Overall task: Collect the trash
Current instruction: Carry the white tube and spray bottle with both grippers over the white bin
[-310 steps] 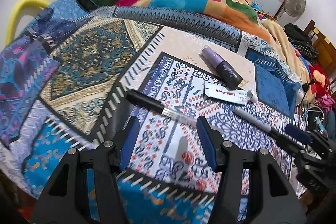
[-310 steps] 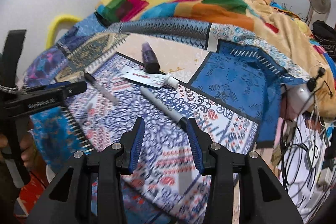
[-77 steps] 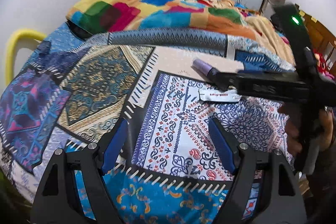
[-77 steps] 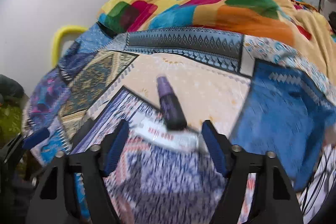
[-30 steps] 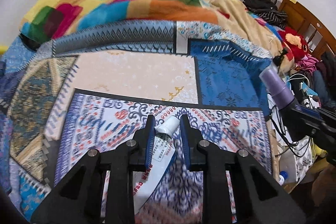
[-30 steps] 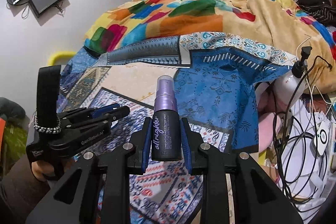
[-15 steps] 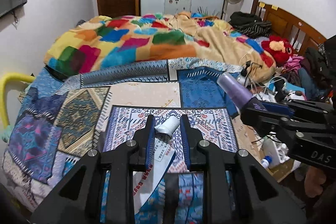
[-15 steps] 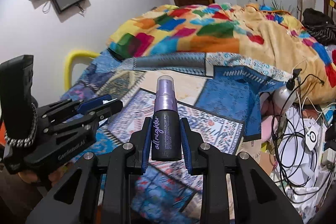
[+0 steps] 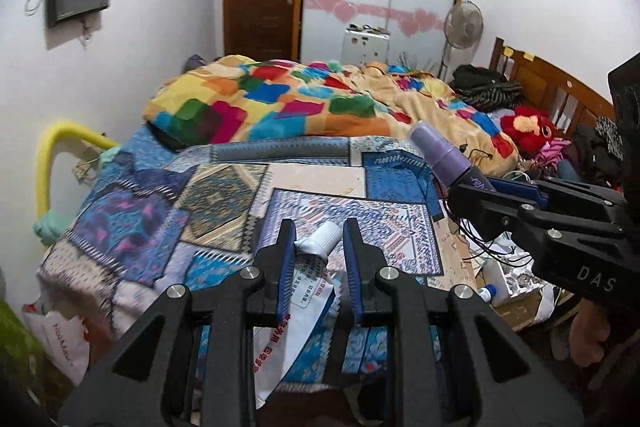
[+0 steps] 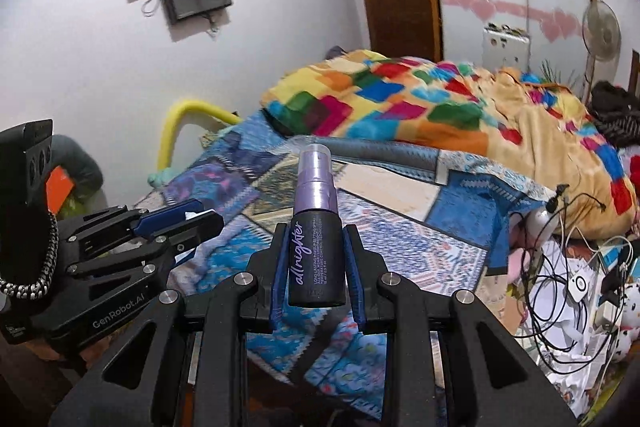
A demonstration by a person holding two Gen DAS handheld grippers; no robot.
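Left gripper (image 9: 318,259): jaws clamped on a flattened white squeeze tube with a white screw cap (image 9: 298,285), cap forward, crimped end hanging back beneath the jaws.

Right gripper (image 10: 316,263): jaws closed on a small purple-and-black plastic spray bottle (image 10: 316,247), upright, nozzle forward.

Both items were held clear above the patterned patchwork bedspread (image 9: 208,211) below and ahead, presumably for carrying to disposal. No bin identifiable.
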